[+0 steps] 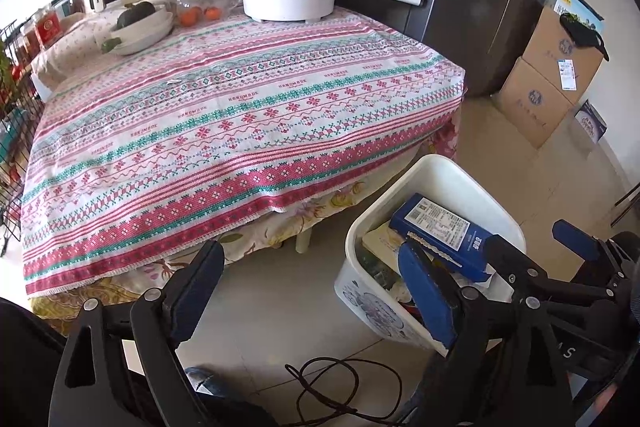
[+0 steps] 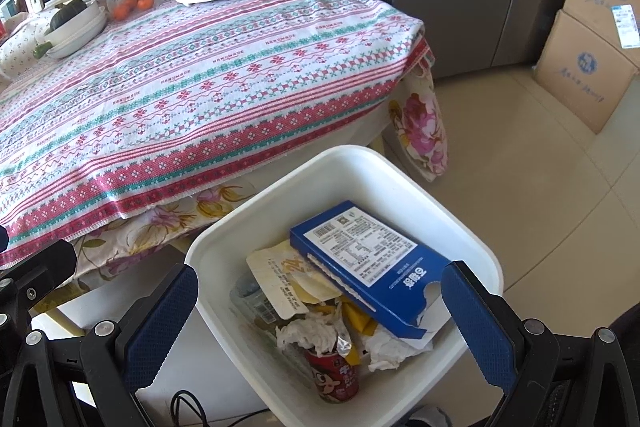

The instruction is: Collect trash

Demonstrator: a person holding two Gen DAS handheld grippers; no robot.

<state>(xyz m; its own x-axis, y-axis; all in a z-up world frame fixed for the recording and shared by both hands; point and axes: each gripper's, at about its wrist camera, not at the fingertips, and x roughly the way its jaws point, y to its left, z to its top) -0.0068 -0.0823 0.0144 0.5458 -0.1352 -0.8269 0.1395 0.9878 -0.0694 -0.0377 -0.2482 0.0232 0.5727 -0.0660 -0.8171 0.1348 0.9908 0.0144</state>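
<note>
Trash bin at 6 o'clock was seen filled, blue box topmost; tablecloth cleared; both grippers spread, empty.

A white square bin with rounded corners stands on the tiled floor, just off the near edge of the cloth-covered worktop, at about five o'clock from its middle. Printed blue-and-white artwork shows on one outer wall. Inside, a blue carton with a white label panel lies tilted on top of the heap, its torn end toward four o'clock. Under it, at about nine o'clock, sits a cream-coloured pouch with printed text. A crushed red can stands at six o'clock, with crumpled white tissue over its top and more crumpled paper beside it.
</note>
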